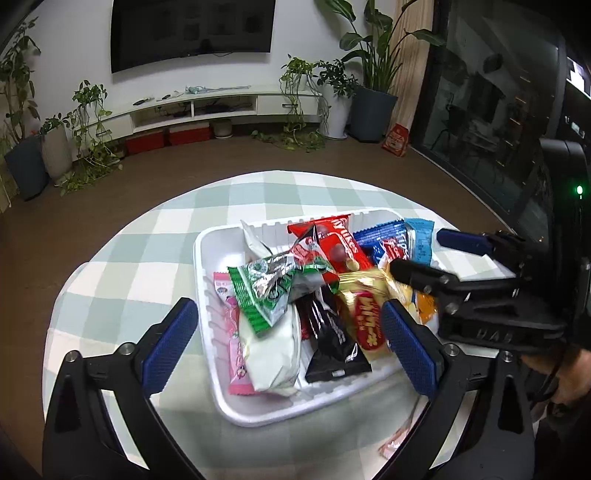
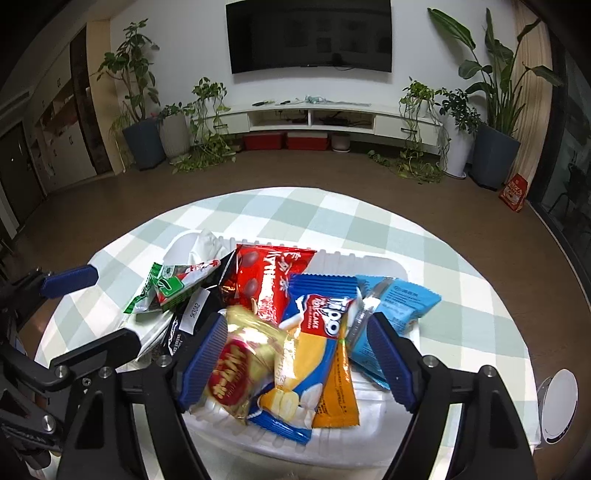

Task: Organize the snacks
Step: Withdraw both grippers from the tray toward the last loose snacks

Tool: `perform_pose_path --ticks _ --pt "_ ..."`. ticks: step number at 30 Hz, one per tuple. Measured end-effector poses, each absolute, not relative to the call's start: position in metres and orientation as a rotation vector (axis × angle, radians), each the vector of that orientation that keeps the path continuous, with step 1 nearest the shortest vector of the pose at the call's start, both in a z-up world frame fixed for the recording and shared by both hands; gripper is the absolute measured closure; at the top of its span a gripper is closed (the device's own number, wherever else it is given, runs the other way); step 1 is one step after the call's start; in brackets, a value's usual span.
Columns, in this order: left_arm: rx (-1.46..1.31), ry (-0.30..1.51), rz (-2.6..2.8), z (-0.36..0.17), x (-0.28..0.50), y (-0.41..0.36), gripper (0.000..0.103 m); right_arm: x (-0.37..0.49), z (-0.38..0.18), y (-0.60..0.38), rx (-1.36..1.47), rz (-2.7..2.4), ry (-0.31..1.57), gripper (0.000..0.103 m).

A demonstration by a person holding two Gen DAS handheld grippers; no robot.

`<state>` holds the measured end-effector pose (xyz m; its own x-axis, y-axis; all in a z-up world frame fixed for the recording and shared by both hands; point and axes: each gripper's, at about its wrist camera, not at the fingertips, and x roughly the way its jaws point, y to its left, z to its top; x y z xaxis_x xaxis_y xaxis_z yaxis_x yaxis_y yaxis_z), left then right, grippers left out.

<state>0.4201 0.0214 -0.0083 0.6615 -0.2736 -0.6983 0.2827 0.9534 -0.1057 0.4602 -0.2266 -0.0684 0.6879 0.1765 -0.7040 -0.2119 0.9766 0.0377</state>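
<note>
A home living room. Straight ahead of both grippers, on the far white wall, hangs a large dark flat-screen television (image 2: pixel 310 35). Below it runs a long, low white media console (image 2: pixel 325 114) with open shelves, and 2 red storage boxes (image 2: pixel 286 141) sit on the floor under it. Potted houseplants (image 2: pixel 138 92) cluster at both ends of the console, some trailing onto the brown floor (image 2: pixel 295 171). Nearer the grippers stands a round table with a green-and-white checked tablecloth (image 2: pixel 314 214). Dark glass doors (image 1: pixel 480 99) are off to the right.
</note>
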Motion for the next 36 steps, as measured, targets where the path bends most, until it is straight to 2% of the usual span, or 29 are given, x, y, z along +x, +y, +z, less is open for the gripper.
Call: perform_pose_path --ticks 7,11,14,18,23,33,35,36 --pt "0.024 0.810 -0.371 -0.012 0.388 0.024 0.001 0.432 -0.062 -0.247 0.009 0.218 0.769 0.019" --pt "0.089 0.822 -0.450 -0.020 0.352 0.018 0.001 0.402 -0.065 -0.257 0.033 0.224 0.764 0.018" --pt "0.146 0.815 -0.510 -0.028 0.324 0.012 0.001 0.380 -0.071 -0.265 0.081 0.222 0.773 0.013" --pt "0.253 0.847 -0.589 -0.040 0.290 -0.001 0.001 0.354 -0.084 -0.274 0.153 0.229 0.817 0.012" --pt "0.329 0.917 -0.670 -0.057 0.272 -0.016 0.001 0.330 -0.107 -0.282 0.236 0.215 0.919 0.012" --pt "0.464 0.937 -0.722 -0.072 0.267 -0.039 0.001 0.316 -0.124 -0.298 0.306 0.178 0.939 0.017" --pt "0.495 0.941 -0.723 -0.078 0.268 -0.042 0.003 0.316 -0.128 -0.296 0.302 0.181 0.950 0.018" --pt "0.499 0.944 -0.727 -0.082 0.270 -0.044 0.008 0.317 -0.129 -0.295 0.300 0.187 0.955 0.019"
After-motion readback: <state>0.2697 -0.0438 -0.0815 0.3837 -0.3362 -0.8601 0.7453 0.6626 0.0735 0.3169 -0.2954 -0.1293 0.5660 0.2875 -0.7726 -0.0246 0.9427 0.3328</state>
